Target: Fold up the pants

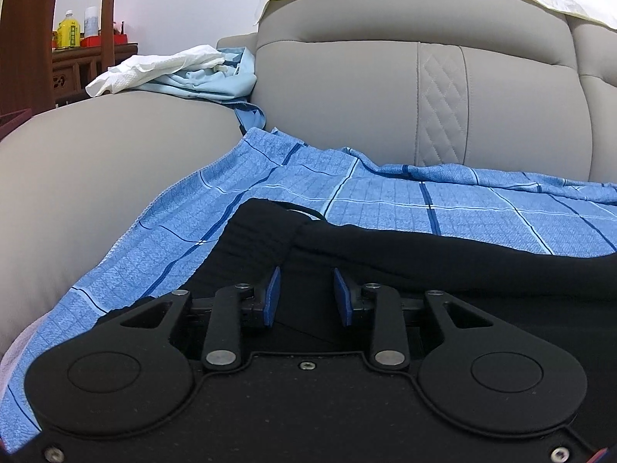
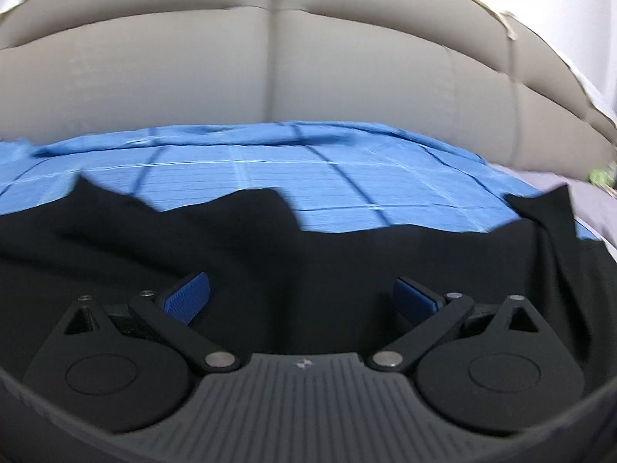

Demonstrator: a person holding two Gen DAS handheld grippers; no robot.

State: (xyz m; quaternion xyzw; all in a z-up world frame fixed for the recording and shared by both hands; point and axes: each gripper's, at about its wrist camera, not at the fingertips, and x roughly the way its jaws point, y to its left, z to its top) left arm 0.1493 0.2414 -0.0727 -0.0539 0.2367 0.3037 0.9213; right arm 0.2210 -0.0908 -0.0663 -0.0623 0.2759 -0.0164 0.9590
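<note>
Black pants (image 1: 424,254) lie spread on a blue checked sheet (image 1: 385,196) covering the grey sofa (image 1: 347,88) seat. The left gripper (image 1: 306,295) points slightly downward, low over the waistband end at its 12 o'clock; its pads stand narrowly apart, and dark cloth seems to sit between them, though a grip cannot be told. The right gripper (image 2: 300,297), tilted down likewise, hangs released, jaws wide over black fabric.
</note>
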